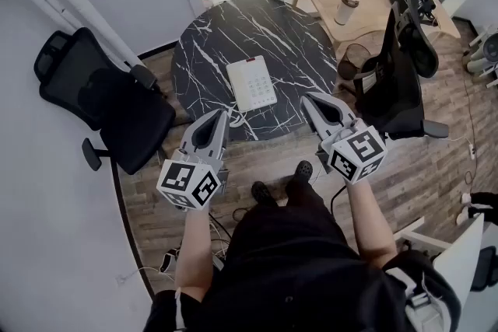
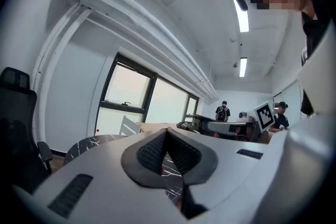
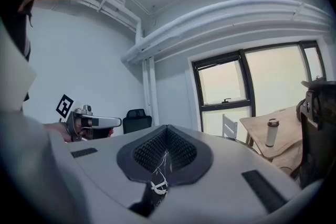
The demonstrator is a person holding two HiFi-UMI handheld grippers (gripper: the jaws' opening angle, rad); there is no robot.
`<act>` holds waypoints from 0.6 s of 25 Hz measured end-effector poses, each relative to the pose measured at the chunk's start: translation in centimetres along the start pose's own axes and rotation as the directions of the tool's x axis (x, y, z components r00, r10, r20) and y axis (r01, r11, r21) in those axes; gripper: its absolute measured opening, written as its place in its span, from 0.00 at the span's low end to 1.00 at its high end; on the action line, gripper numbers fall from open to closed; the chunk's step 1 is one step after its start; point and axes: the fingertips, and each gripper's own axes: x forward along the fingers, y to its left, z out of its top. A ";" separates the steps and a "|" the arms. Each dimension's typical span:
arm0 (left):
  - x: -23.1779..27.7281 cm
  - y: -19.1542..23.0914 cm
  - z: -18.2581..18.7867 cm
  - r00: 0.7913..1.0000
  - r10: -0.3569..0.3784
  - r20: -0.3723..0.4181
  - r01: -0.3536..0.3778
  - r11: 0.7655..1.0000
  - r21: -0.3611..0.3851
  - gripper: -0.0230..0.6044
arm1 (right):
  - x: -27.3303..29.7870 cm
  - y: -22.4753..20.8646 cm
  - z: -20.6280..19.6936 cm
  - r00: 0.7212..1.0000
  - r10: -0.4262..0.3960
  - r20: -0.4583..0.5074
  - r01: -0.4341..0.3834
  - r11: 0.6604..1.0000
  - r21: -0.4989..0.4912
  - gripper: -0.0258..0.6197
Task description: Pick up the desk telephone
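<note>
Telephone (image 1: 251,83): long axis near-to-far, red-marked end far | left gripper (image 1: 221,116), right gripper (image 1: 308,100): pressed together, empty

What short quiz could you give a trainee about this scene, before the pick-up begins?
1. Where does the telephone lie?
A. on the black round table
B. on a wooden desk
C. on the floor
2. True or false: the left gripper is clamped on the telephone.
3. Fill in the missing word: the jaws of the right gripper are ___ (open or shut).

Key
1. A.
2. False. It is shut on nothing and does not touch the telephone.
3. Shut, with nothing between the jaws.
</note>
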 end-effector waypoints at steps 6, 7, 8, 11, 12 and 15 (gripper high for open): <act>0.2 -0.7 0.2 1.000 -0.017 0.007 0.017 1.000 -0.017 0.06 | -0.4 0.5 0.8 1.000 0.001 0.003 -0.001 0.999 -0.034 0.09; 0.2 -0.7 0.2 1.000 -0.017 0.009 0.017 1.000 -0.019 0.06 | -0.4 0.5 0.8 1.000 -0.004 0.002 0.004 0.999 -0.043 0.09; 0.1 -0.6 0.3 1.000 -0.016 0.011 0.016 1.000 -0.024 0.06 | -0.3 0.4 0.7 1.000 -0.009 -0.001 0.009 0.999 -0.053 0.09; 0.0 -0.4 0.0 1.000 -0.011 0.002 0.011 0.999 -0.036 0.06 | -0.2 0.3 0.4 1.000 -0.011 0.002 0.011 0.998 -0.060 0.09; 0.0 -0.4 -0.2 1.000 -0.010 -0.002 0.010 0.999 -0.037 0.06 | -0.2 0.4 0.2 1.000 -0.010 0.003 0.010 0.999 -0.050 0.09; -0.2 -0.3 -0.6 1.000 -0.010 -0.005 0.009 0.999 -0.031 0.06 | -0.2 0.3 -0.3 1.000 -0.012 -0.008 0.012 0.999 -0.031 0.09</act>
